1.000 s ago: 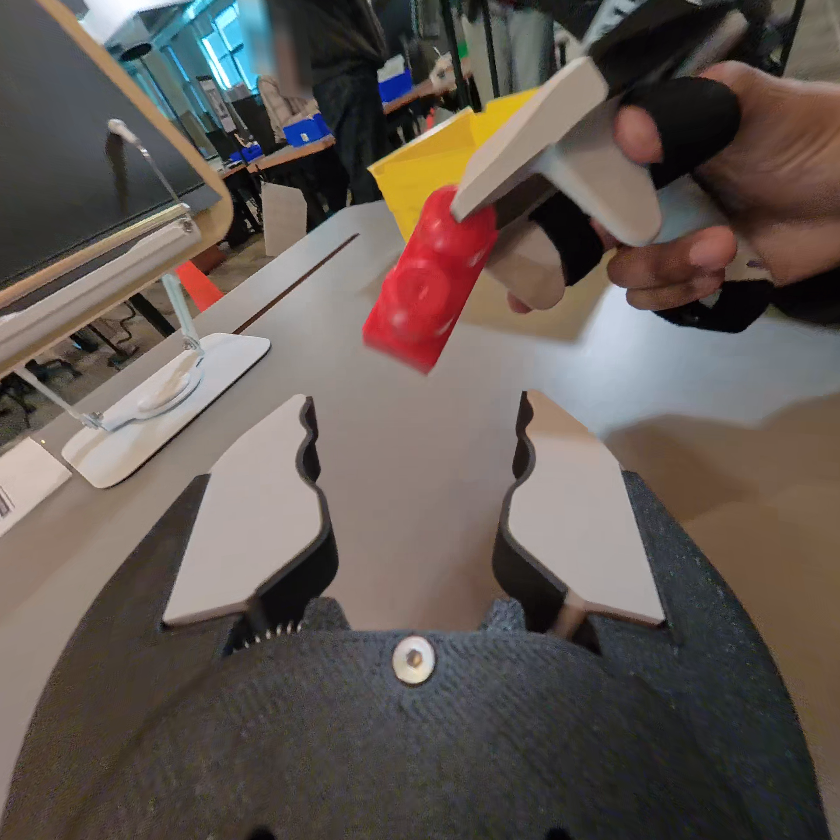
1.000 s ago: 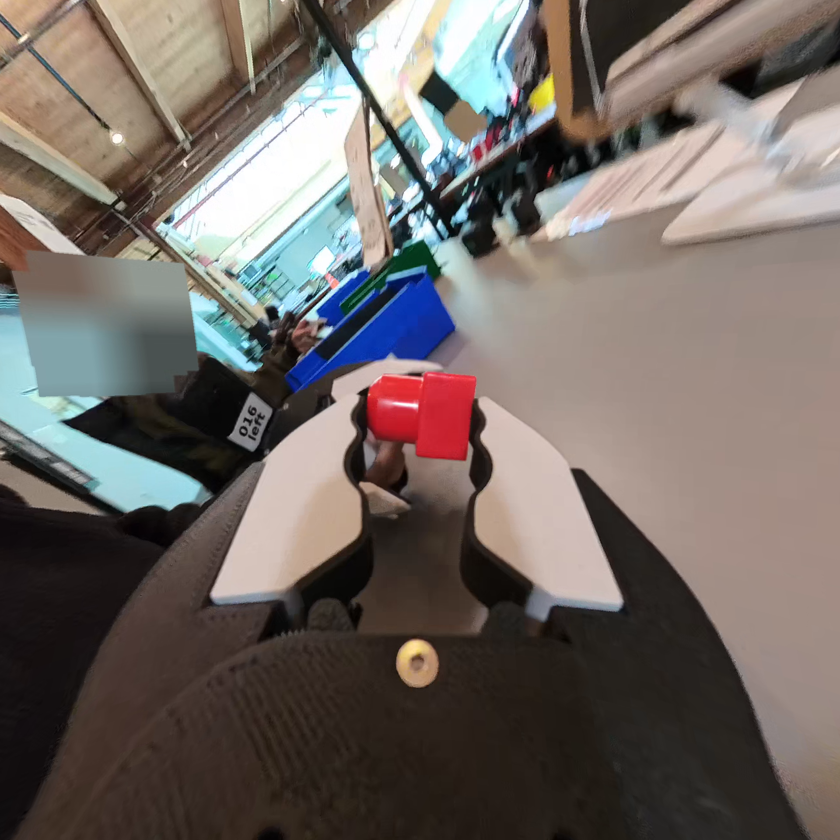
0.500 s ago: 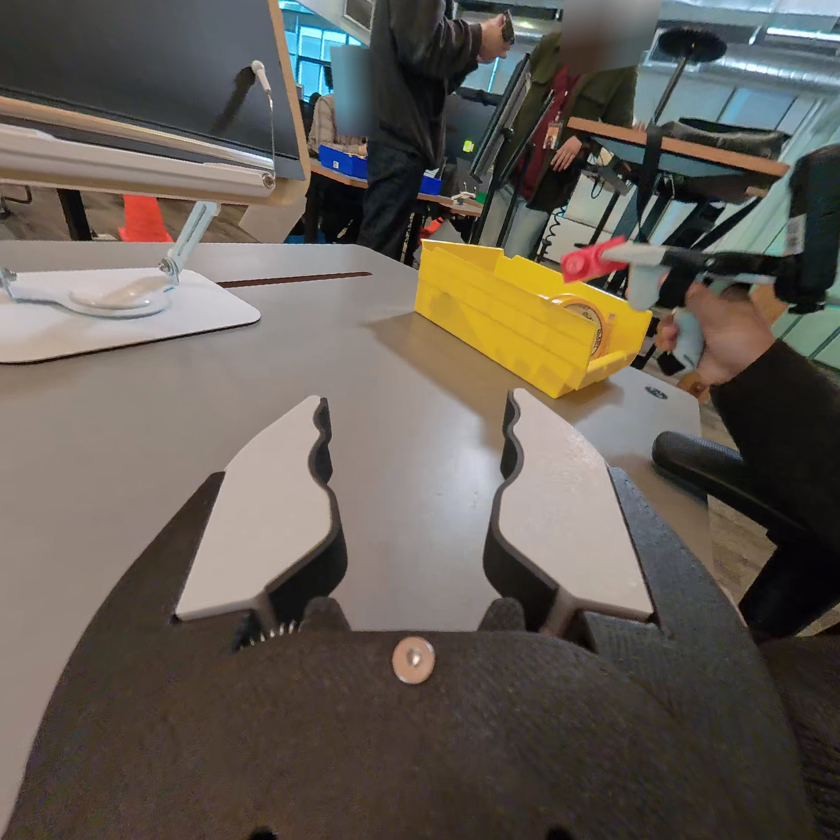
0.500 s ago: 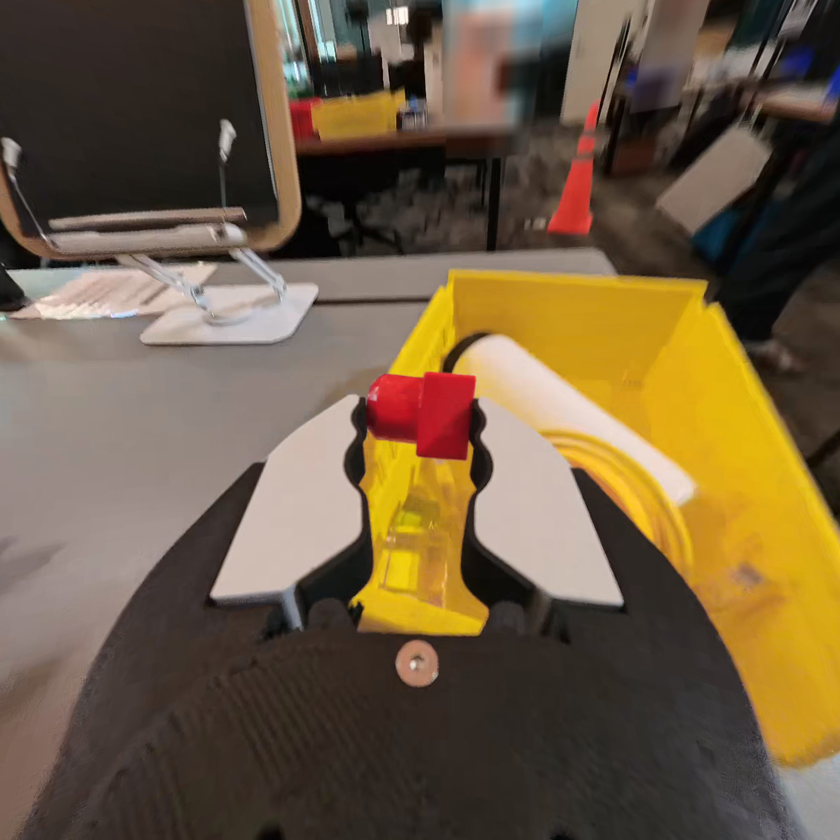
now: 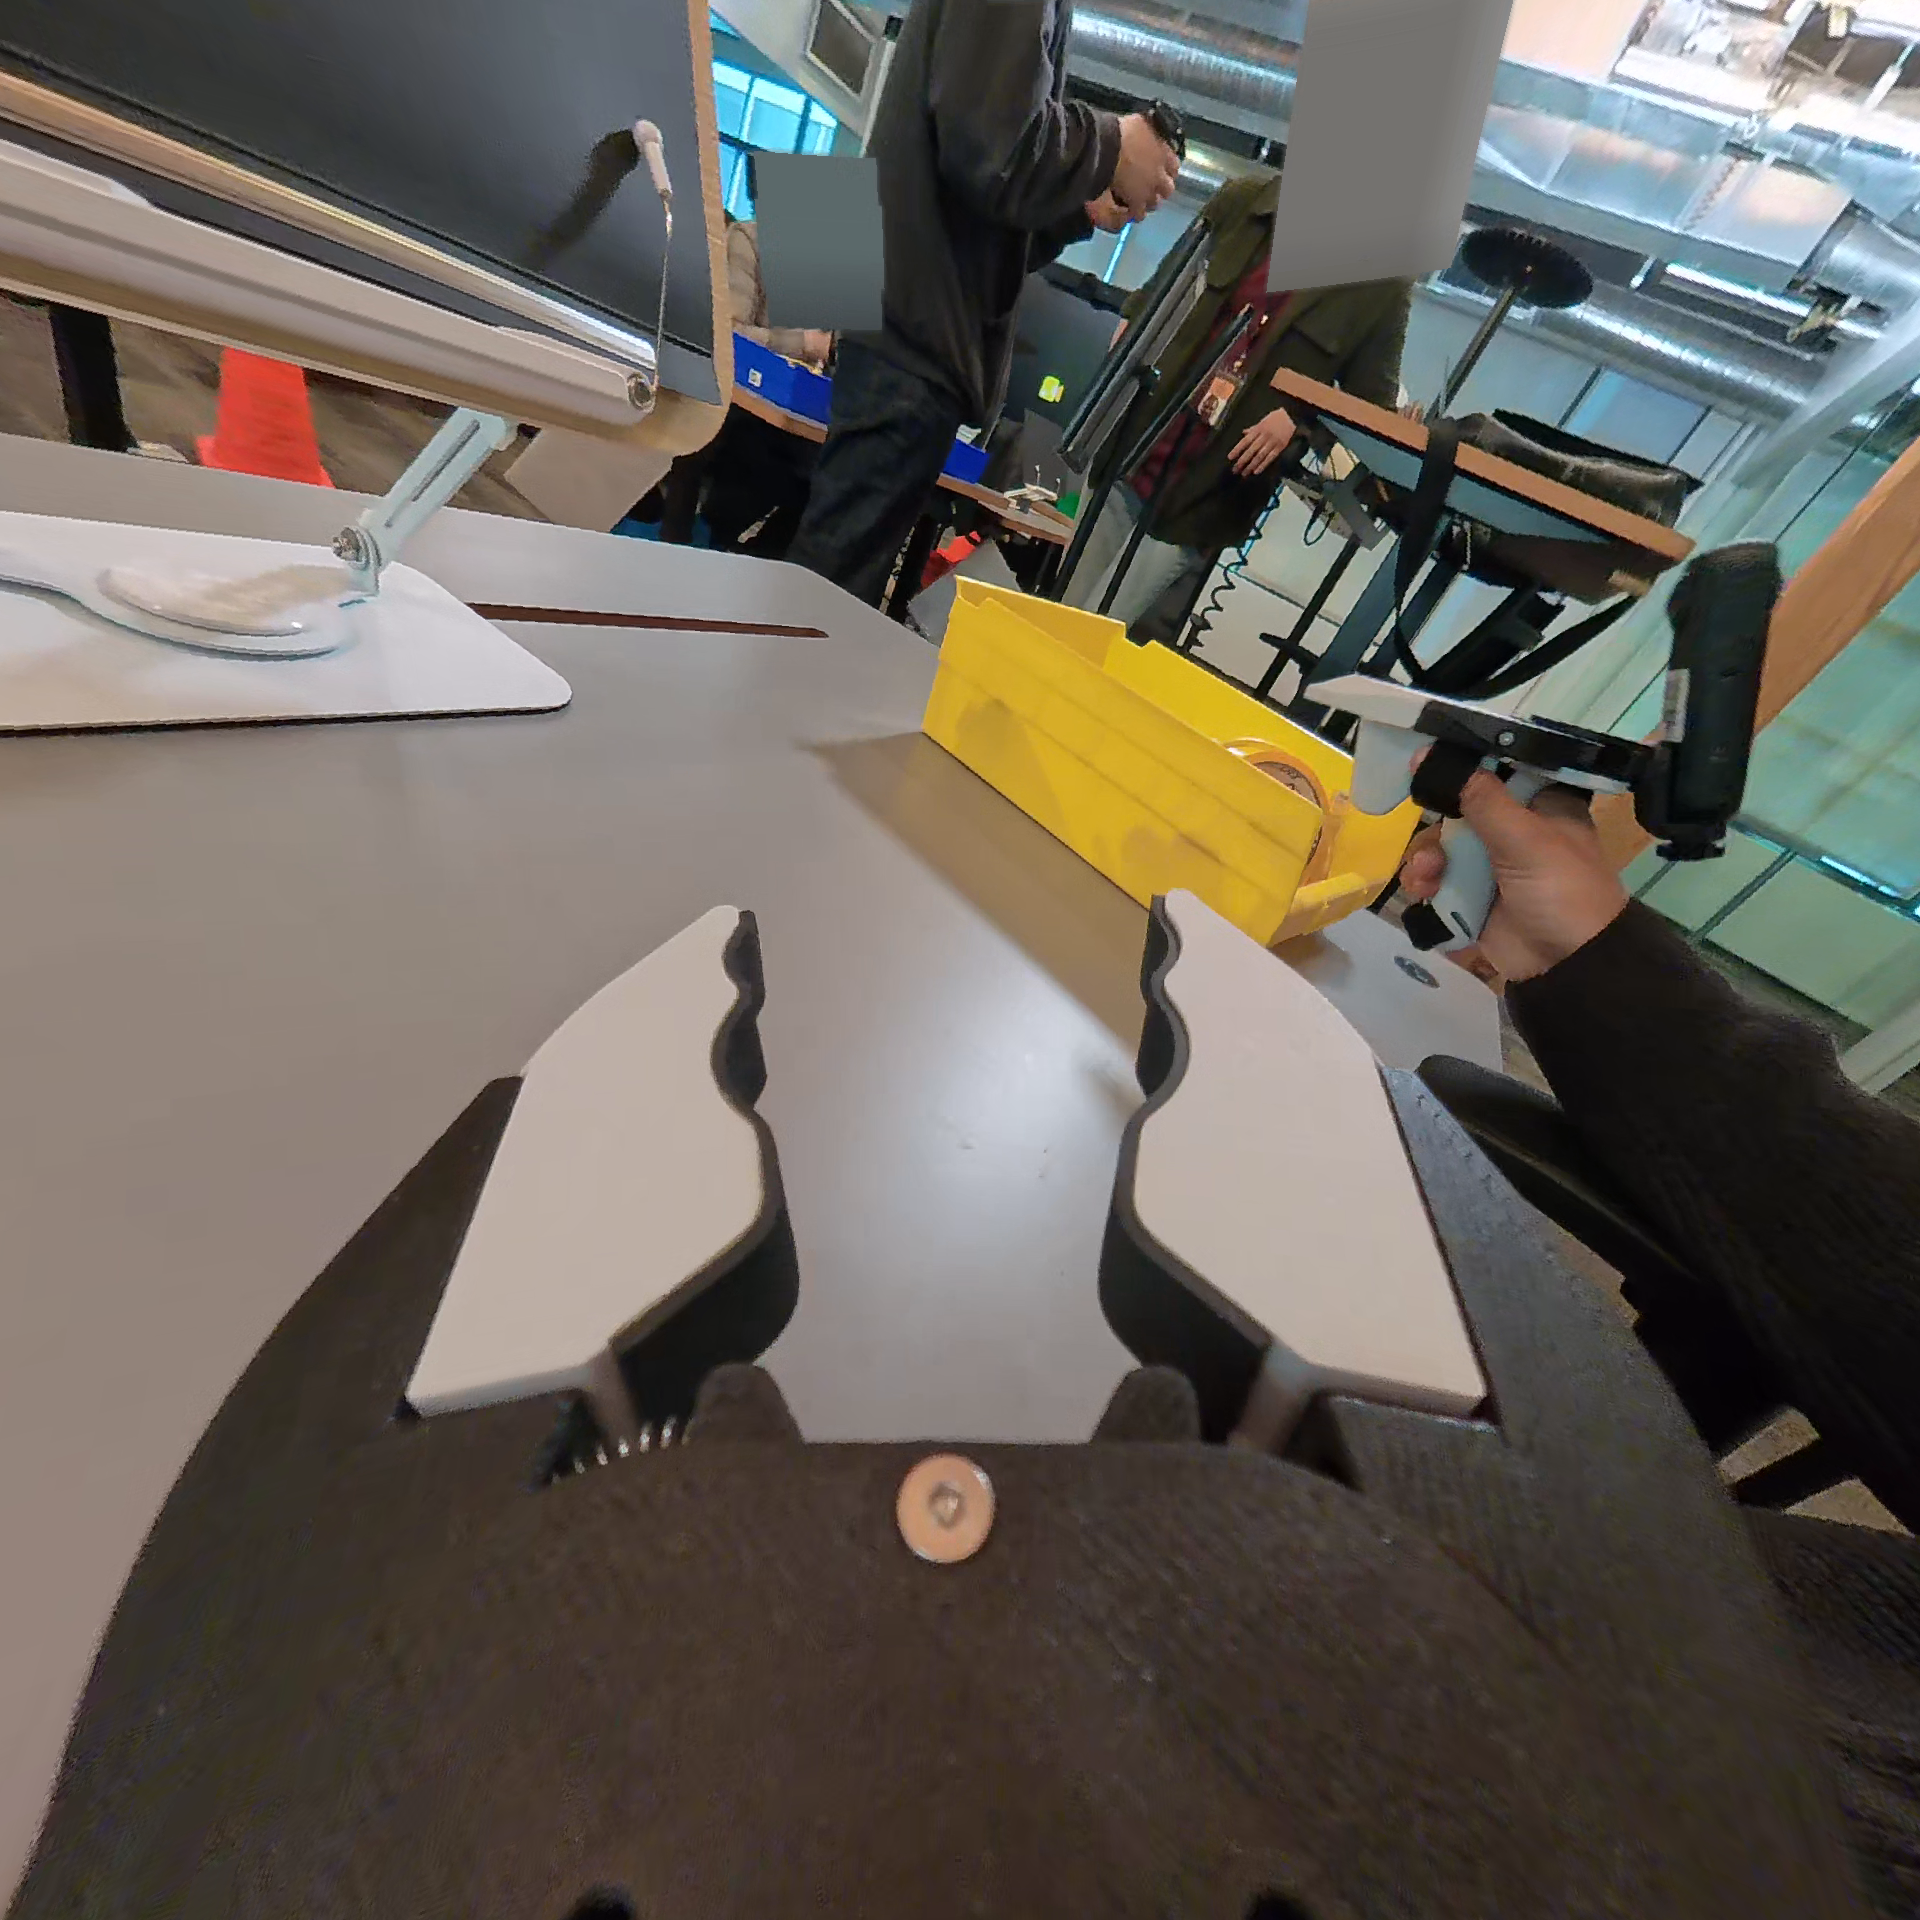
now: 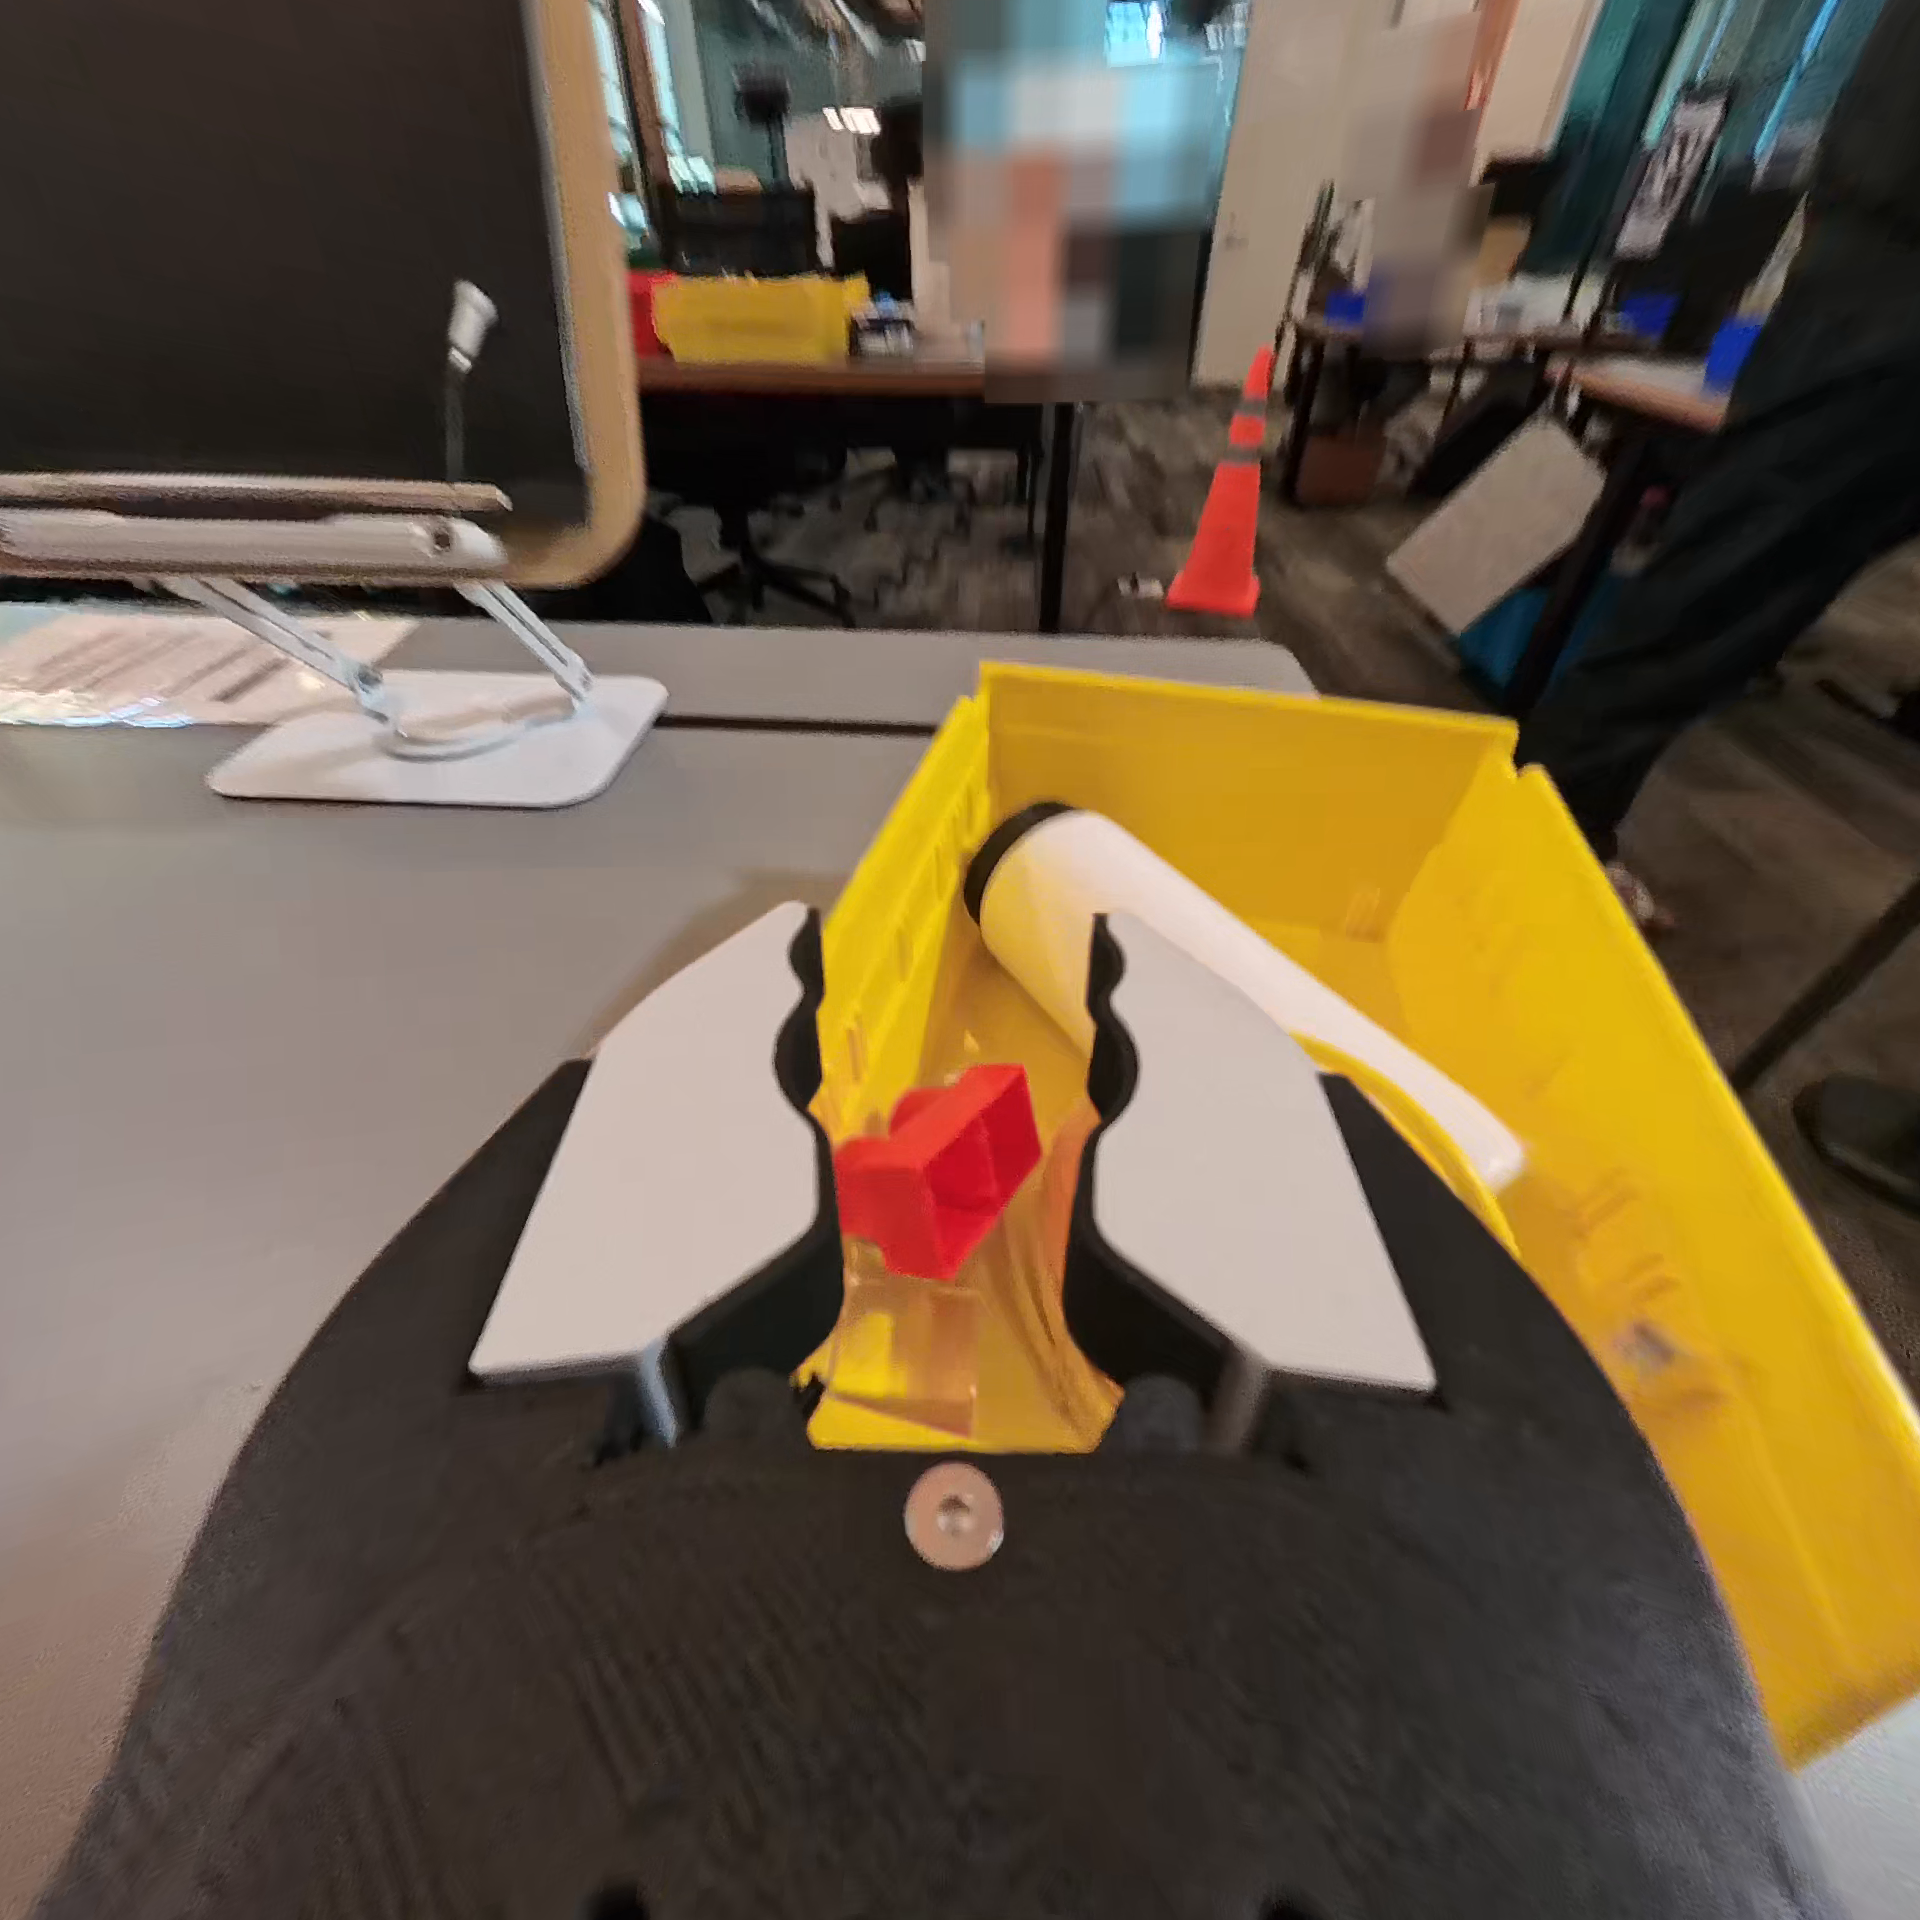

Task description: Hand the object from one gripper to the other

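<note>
The red block (image 6: pixel 940 1174) is loose and blurred below my right gripper (image 6: pixel 951 935), inside the near left end of the yellow bin (image 6: pixel 1558 1039). It touches neither finger. I cannot tell whether it is still falling or lying on the bin floor. My right gripper is open and empty, held over the bin. It also shows in the left wrist view (image 5: pixel 1340 691), side-on above the bin's near end, with no block in it. My left gripper (image 5: pixel 945 925) is open and empty, low over the grey table (image 5: pixel 416 935), left of the bin (image 5: pixel 1091 727).
The bin also holds a white handled object (image 6: pixel 1091 904) and a roll of tape (image 5: pixel 1288 779). A laptop on a white stand (image 5: pixel 260 644) sits at the table's far left. People stand behind the table, and an orange cone (image 6: pixel 1226 520) is on the floor. One gripper's finger ends stand about 35 centimeters off the other's.
My right gripper carried the red block away from the left gripper to above the yellow bin, then let it go; the block dropped into the bin. My left gripper stayed open and empty.
</note>
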A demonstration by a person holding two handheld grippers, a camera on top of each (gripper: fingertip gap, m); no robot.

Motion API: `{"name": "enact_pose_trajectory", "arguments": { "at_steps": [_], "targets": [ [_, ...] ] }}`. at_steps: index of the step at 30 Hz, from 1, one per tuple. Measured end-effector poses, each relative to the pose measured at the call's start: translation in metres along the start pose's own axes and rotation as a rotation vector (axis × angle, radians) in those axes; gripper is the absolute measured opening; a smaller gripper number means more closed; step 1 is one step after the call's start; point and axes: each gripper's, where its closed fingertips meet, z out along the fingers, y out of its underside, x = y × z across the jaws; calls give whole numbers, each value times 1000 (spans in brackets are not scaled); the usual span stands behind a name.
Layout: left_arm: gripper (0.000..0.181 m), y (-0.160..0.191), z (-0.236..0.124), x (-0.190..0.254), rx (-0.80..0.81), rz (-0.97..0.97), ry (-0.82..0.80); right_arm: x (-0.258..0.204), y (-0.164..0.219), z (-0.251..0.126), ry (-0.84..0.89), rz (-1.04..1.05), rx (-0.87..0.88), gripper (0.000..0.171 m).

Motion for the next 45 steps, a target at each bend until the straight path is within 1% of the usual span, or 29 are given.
{"name": "enact_pose_trajectory", "arguments": {
  "at_steps": [4,8,10,13,16,18,19,20,22,24,26,27,29,31,32,34,36,38,39,41,43,45],
  "targets": [
    [71,1,1,-1,-2,-40,8,-38,-31,-13,-84,-128,144,37],
    [71,3,2,-1,-11,-55,16,-110,-38,-21,-230,-308,201,29],
    [71,4,2,-2,-12,-53,12,-154,-31,-25,-324,-405,206,25],
    [71,2,2,-4,-7,-48,2,-217,-7,-30,-478,-498,181,23],
    [71,0,0,-7,1,-47,-12,-268,25,-37,-649,-482,111,23],
    [70,-3,-2,-10,15,-49,-25,-288,39,-42,-743,-453,63,24],
    [68,-7,-4,-12,34,-60,-34,-292,42,-44,-762,-454,51,24],
    [62,-15,-8,-14,75,-82,-46,-292,44,-44,-766,-464,47,25],
    [52,-44,-23,-22,206,-156,-72,-287,44,-42,-743,-485,52,24],
    [46,-84,-47,-31,330,-211,-87,-280,43,-39,-727,-475,52,23],
    [42,-126,-78,-45,396,-196,-138,-277,43,-37,-730,-442,41,23],
    [39,-146,-97,-57,405,-163,-202,-276,43,-37,-735,-426,33,22],
    [39,-178,-139,-83,383,-62,-340,-276,45,-36,-742,-415,22,22],
    [38,-189,-180,-112,261,39,-489,-278,46,-37,-737,-440,24,22],
    [39,-183,-201,-129,170,72,-578,-278,47,-38,-732,-462,27,22],
    [39,-161,-245,-165,-5,86,-758,-281,49,-38,-726,-507,28,22],
    [38,-138,-281,-192,-113,48,-878,-285,53,-39,-729,-540,22,22],
    [39,-110,-299,-209,-218,-46,-897,-288,56,-39,-733,-559,18,22],
    [45,-96,-303,-215,-267,-89,-887,-288,56,-39,-733,-564,17,22],
    [62,-69,-306,-225,-348,-160,-862,-288,57,-38,-731,-569,14,22],
    [66,-46,-308,-231,-420,-235,-834,-286,57,-37,-729,-560,12,22],
    [62,-31,-314,-236,-459,-282,-831,-284,56,-36,-728,-546,9,22]
  ]
}}
